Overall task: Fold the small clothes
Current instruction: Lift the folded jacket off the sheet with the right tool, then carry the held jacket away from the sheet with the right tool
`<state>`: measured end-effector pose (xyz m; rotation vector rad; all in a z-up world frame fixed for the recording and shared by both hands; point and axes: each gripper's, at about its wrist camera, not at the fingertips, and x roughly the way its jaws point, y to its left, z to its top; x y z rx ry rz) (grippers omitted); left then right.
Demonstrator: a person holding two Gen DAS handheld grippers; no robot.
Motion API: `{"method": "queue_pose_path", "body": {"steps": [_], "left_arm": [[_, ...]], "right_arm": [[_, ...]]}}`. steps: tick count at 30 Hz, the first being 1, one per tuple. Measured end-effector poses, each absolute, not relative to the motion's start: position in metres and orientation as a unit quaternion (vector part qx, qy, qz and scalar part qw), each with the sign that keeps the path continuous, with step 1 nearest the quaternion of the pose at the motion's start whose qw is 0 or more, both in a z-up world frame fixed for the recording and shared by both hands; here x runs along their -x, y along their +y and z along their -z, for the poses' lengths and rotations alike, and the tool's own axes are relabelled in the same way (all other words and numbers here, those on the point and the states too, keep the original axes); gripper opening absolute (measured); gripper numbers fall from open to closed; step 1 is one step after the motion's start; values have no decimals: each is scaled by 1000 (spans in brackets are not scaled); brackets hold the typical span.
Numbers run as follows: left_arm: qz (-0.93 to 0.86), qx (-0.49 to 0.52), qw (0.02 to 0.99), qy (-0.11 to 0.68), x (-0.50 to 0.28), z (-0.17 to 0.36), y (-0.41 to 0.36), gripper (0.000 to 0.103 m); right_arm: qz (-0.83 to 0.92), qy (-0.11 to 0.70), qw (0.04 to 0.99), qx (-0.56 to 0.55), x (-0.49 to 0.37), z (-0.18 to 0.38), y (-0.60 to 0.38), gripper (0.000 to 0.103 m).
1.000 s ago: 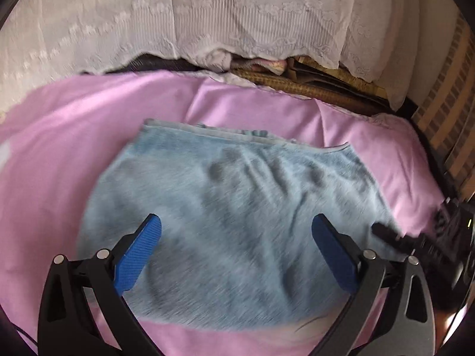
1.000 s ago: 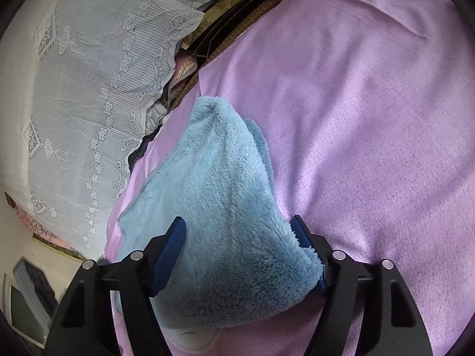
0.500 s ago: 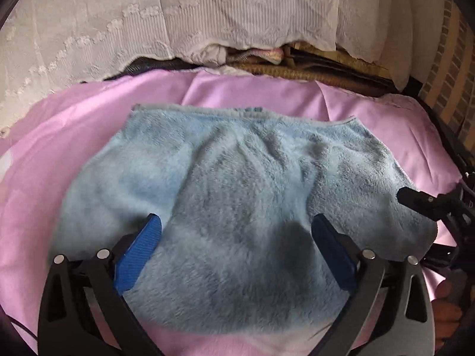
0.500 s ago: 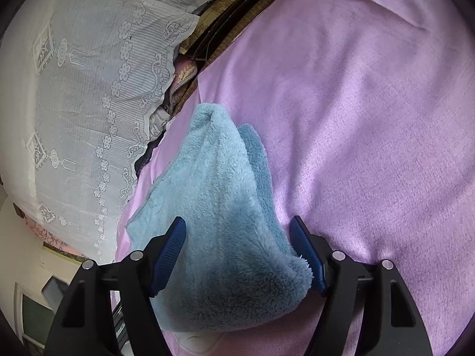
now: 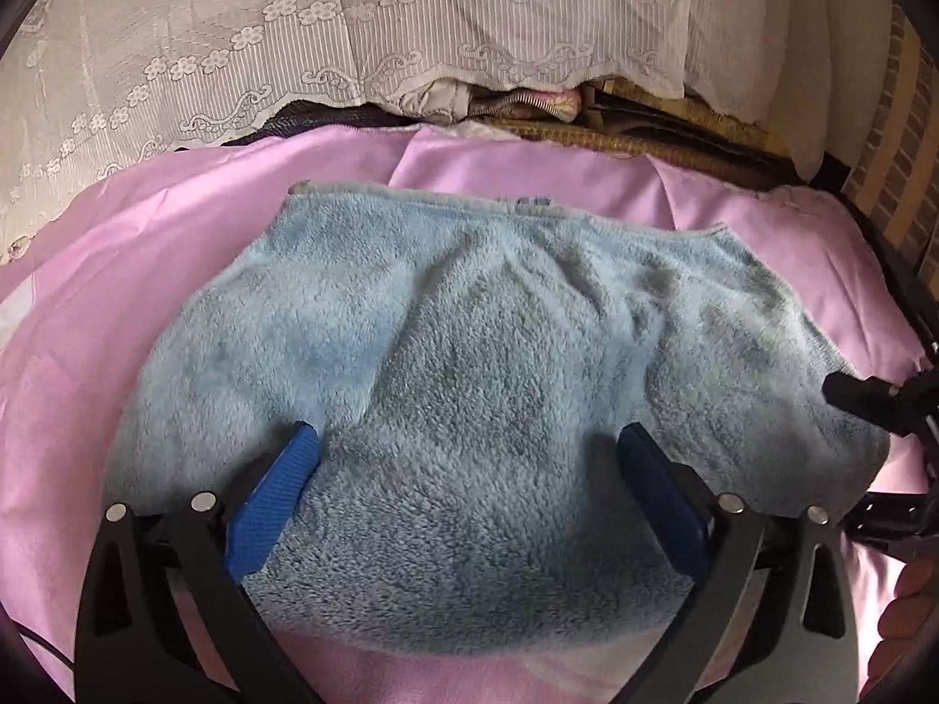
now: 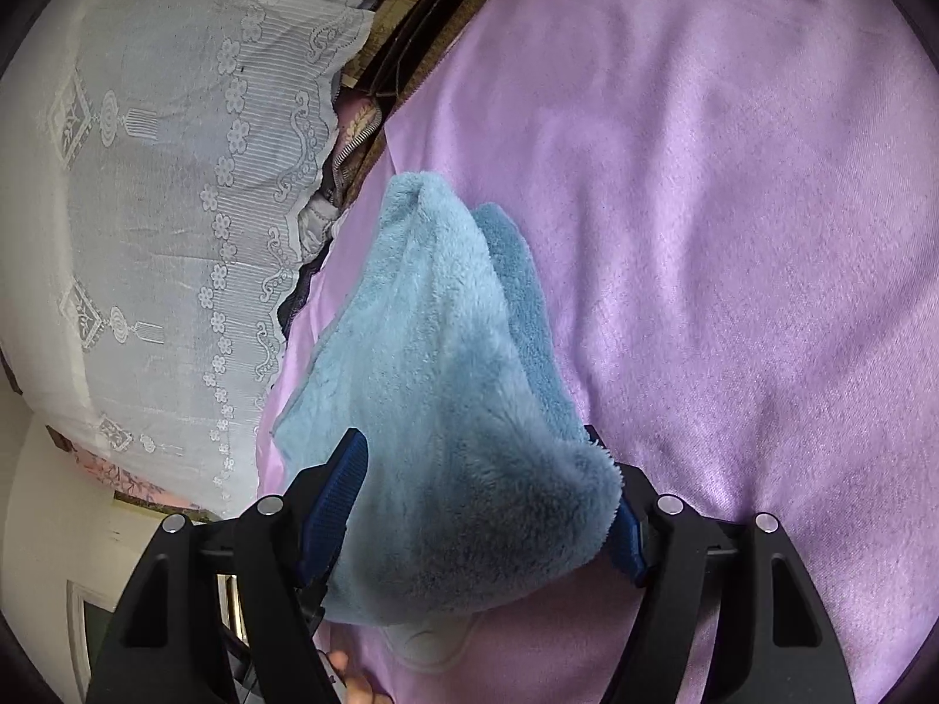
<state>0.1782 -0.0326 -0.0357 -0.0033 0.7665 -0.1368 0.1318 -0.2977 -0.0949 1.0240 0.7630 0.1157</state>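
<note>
Looking at this, the fluffy blue garment is spread out on the pink bedsheet, its straight hemmed edge on the far side toward the lace curtain and the near edge rounded and bunched. It's plush fleece, so I'd expect it to be light, very floppy and a bit grippy rather than slick. It won't hold a crease by itself and thick layers will want to spring back open.

The left gripper has its jaws spread wide with the near-middle of the fabric sitting between them, pads not pinching anything. The right gripper is at the garment's right end, jaws also apart with a mound of fleece bulging up between them. From its own camera I honestly can't tell if the far pad is pressing the cloth or just next to it, but it looks loose.

I'd grab at the corners or along that hemmed edge, pinching both layers. Mid-panel grabs on this stuff just make a lump.
</note>
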Motion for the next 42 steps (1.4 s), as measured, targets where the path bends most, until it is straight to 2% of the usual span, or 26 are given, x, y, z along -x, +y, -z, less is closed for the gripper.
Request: {"method": "queue_pose_path", "body": {"steps": [2, 3, 4, 6, 16, 23, 26, 30, 37, 42], "left_arm": [[54, -26, 922, 382, -183, 40, -41, 99], [49, -36, 923, 381, -183, 40, -44, 99], [48, -39, 923, 380, -181, 40, -45, 99], [51, -35, 923, 381, -180, 41, -44, 99], [65, -26, 928, 366, -158, 28, -30, 99], [6, -64, 942, 329, -129, 19, 25, 99], [-27, -60, 931, 359, -132, 41, 64, 99], [13, 74, 892, 445, -150, 75, 111, 99], [-5, 40, 902, 430, -149, 73, 99, 99], [3, 61, 897, 438, -149, 76, 106, 99]], "right_arm": [[-49, 357, 802, -475, -132, 96, -297, 71], [-45, 356, 803, -475, -132, 97, -298, 61], [-39, 356, 804, -475, -132, 98, -299, 45], [-45, 345, 797, -495, -133, 109, -304, 33], [-59, 318, 787, -525, -132, 115, -309, 31], [-60, 312, 789, -526, -133, 117, -311, 31], [-55, 303, 801, -514, -132, 115, -308, 32], [-40, 298, 824, -480, -131, 107, -302, 31], [-11, 289, 845, -450, -128, 97, -294, 31], [-15, 287, 845, -450, -129, 108, -298, 31]]}}
